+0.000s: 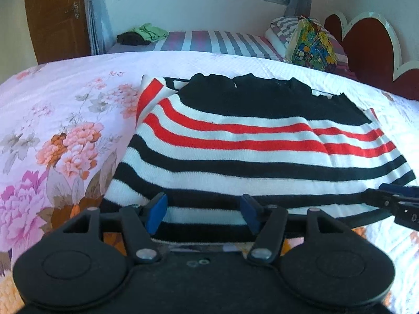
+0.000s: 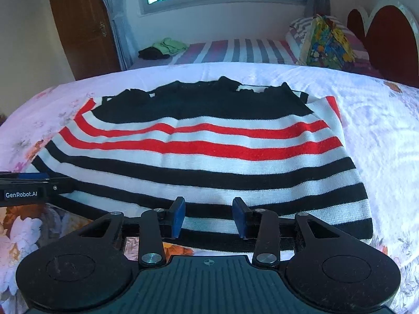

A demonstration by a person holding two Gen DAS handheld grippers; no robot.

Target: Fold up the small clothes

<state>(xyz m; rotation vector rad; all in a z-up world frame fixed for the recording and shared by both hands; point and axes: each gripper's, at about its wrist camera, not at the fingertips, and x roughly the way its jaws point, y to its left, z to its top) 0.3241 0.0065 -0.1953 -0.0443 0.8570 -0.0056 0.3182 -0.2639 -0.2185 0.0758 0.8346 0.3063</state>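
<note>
A striped knit garment [image 1: 235, 141], black at the top with red, white and black bands, lies flat on the floral bedspread [image 1: 52, 130]; it also shows in the right wrist view [image 2: 209, 146]. My left gripper [image 1: 204, 213] is open, its blue pads over the garment's near hem on the left side. My right gripper [image 2: 208, 216] is open, its pads over the near hem on the right side. Neither holds cloth. The right gripper's fingers [image 1: 392, 198] show at the right edge of the left view; the left gripper's fingers [image 2: 31, 183] show at the left edge of the right view.
A second bed with a striped sheet [image 1: 222, 41] stands beyond, with green and dark clothes [image 1: 141, 35] on it and a colourful bundle [image 1: 311, 44] by striped pillows. A red heart-shaped headboard [image 1: 371, 44] is at right, a wooden door [image 1: 55, 15] at left.
</note>
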